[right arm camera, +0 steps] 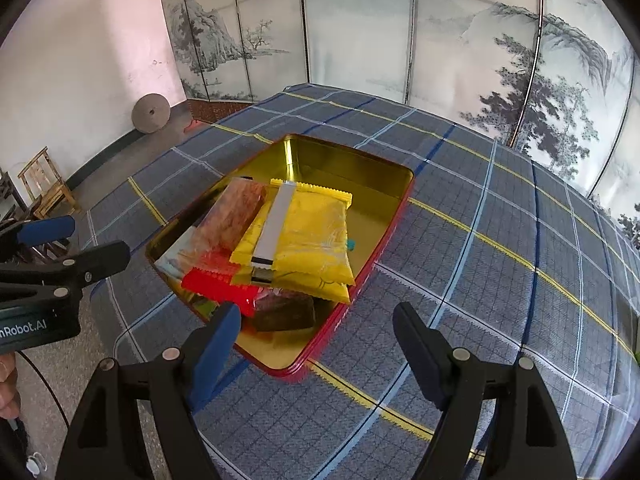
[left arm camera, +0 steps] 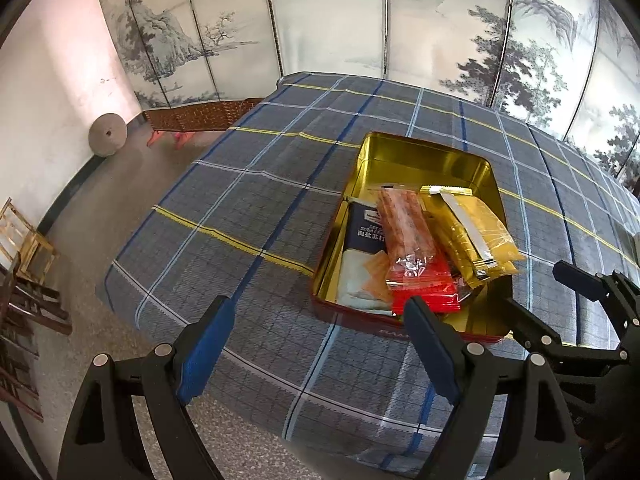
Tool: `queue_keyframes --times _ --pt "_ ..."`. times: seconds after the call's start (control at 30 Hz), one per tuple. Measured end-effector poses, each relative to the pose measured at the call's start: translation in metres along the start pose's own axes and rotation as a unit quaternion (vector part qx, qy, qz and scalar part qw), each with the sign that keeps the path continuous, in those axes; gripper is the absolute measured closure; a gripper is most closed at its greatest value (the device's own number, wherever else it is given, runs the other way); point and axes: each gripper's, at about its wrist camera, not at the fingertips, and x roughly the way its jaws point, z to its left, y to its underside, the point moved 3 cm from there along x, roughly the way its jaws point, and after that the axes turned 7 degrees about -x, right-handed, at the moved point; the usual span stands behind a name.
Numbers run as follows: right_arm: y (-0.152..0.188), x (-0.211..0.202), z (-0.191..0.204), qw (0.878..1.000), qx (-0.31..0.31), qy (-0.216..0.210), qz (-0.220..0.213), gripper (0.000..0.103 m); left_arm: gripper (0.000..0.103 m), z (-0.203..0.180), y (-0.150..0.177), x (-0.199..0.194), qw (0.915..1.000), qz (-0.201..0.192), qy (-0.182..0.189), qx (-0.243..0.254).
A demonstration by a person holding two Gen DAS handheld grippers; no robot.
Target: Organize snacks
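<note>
**Both tools empty above the snack tin**

At the far left stood a pale wall (left arm camera: 48, 92) with a round grey stone disc (left arm camera: 108, 135) leaning at its foot, and a small wooden chair (left arm camera: 30, 240) nearer to me. Behind everything ran a folding screen (left arm camera: 328, 28) painted with misty hills and pines.

My left tool (left arm camera: 316, 340) hung over the near edge of the counter (left arm camera: 248, 208), which was covered in a grey-blue checked cloth with yellow lines. Its jaws stood wide apart and held nothing; only cloth showed between the blue pads.

To the right of that lay the open tin (right arm camera: 400, 204), gold inside and red outside, resting flat on the cloth. The snacks sat in its near half: a navy cracker packet (left arm camera: 366, 232) against the left wall, a long packet with a red end (left arm camera: 416, 256) across the middle, and yellow packets (right arm camera: 312, 232) stacked on the right, the top one showing a silver seam. A dark packet (right arm camera: 284, 312) lay under them at the near end; I could not tell what it was. The far half of the tin was bare gold.

My right tool (right arm camera: 316, 340) hovered just in front of the tin's near corner, jaws spread wide, gripping nothing, touching neither tin nor packets.
</note>
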Motion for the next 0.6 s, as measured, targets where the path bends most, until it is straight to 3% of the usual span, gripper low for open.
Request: queue_keyframes --times 0.6 --pt "0.005 0.001 -0.005 1.000 0.008 -0.007 0.005 0.022 0.019 -0.012 0.001 0.001 0.9998 0.003 0.014 0.012"
